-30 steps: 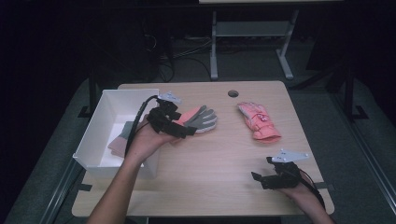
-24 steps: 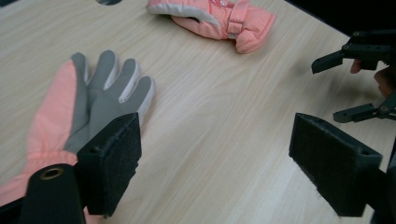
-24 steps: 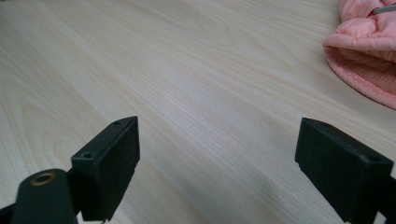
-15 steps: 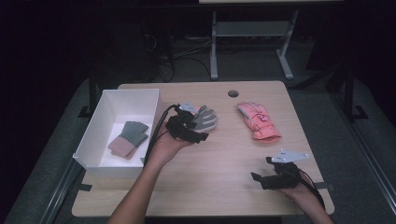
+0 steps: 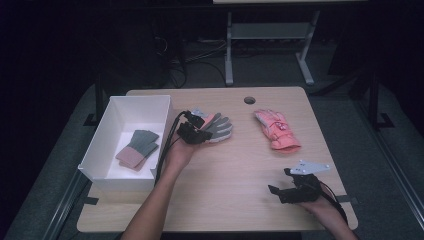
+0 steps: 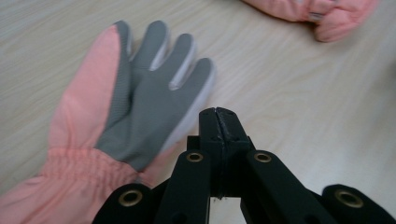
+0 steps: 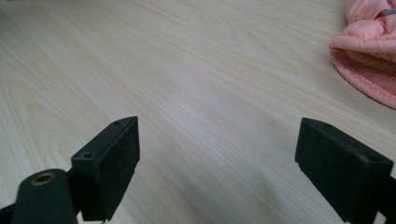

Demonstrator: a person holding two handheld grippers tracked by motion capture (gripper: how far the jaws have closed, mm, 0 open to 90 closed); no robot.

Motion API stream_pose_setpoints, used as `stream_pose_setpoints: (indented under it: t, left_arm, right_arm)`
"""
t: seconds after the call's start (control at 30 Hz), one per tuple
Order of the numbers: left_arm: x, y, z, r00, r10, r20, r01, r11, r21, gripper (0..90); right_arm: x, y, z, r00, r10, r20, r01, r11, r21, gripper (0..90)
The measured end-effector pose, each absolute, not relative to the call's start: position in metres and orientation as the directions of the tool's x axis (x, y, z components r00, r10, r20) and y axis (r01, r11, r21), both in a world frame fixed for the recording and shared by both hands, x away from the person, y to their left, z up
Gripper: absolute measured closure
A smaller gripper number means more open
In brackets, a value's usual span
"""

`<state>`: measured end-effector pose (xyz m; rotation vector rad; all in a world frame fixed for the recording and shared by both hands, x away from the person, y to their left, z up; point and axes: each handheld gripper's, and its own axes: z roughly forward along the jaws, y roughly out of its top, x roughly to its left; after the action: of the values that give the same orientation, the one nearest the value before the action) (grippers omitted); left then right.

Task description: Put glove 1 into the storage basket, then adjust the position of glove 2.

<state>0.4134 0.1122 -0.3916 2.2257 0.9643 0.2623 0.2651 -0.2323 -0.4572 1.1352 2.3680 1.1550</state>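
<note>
**Jaws shut beside the grey-palmed glove**

Gloves lie on a wooden table (image 5: 235,165), and the person works over them with a gripper in each hand. The left gripper (image 5: 200,131) sits at the near edge of the grey-palmed glove (image 5: 219,127), which lies palm up at about ten o'clock from the table's middle, fingers spread toward three o'clock. In the left gripper view the two black jaws have just been closing and now stand pressed together, tip to tip, with only a thin seam between them. They are at the glove's (image 6: 140,107) little-finger edge; whether any fabric is caught in the seam I cannot tell, and nothing shows between the tips.

The pink glove (image 5: 277,129) lies back up at about one o'clock from the middle, well apart from the first, cuff toward the person.

The right gripper (image 5: 285,192) rests low at about five o'clock, near the table's front edge. In the right gripper view its jaws stand wide apart over bare wood, holding nothing, with the pink glove's cuff (image 7: 369,60) off at two o'clock.

A white bin (image 5: 115,170) stands at the table's nine o'clock side, just beside the left forearm. Inside it lies another glove (image 5: 137,148), grey fingers away, pink cuff nearer.
</note>
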Motion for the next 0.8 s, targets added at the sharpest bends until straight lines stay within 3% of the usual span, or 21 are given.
stream_pose_setpoints:
  t: [0.8]
  left_arm:
    - [0.466,0.116,-0.429,0.591,0.805,-0.050,0.650,-0.438,0.620,89.8]
  right_arm:
    - [0.266,-0.235,-0.457,-0.660,0.745,0.096,0.531,0.372,0.761,13.4]
